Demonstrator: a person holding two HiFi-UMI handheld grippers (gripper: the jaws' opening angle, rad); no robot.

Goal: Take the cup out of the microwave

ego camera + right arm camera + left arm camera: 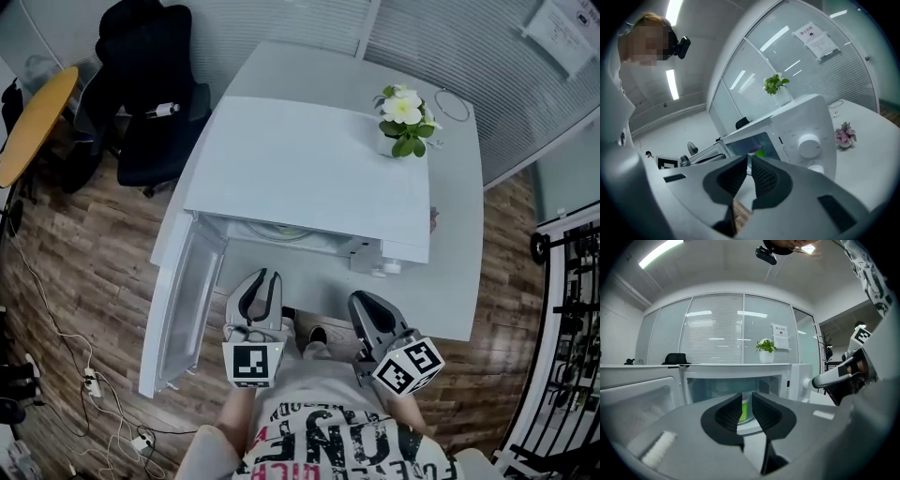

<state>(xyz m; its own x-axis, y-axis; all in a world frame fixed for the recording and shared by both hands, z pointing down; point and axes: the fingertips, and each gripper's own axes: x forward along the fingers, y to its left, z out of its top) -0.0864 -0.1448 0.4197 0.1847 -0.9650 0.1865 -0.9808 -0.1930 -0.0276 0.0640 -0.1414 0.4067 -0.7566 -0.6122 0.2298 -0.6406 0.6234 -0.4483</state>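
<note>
A white microwave (309, 159) stands on a white table (450, 281), its door (183, 309) swung open to the left. Inside it, a green cup (746, 409) stands on the turntable; it also shows in the right gripper view (756, 151). The microwave's top hides the cup in the head view. My left gripper (261, 277) hovers in front of the opening, short of the cavity, jaws a little apart with nothing between them (746, 399). My right gripper (367, 298) sits beside it, before the control panel, its tips nearly meeting and empty (749, 159).
A potted plant (405, 117) sits on the microwave's top. A small pink flower (843, 133) is on the table to the right. A black office chair (150, 103) stands at the back left, cables (94, 384) lie on the wood floor, and a black rack (567, 309) is at the right.
</note>
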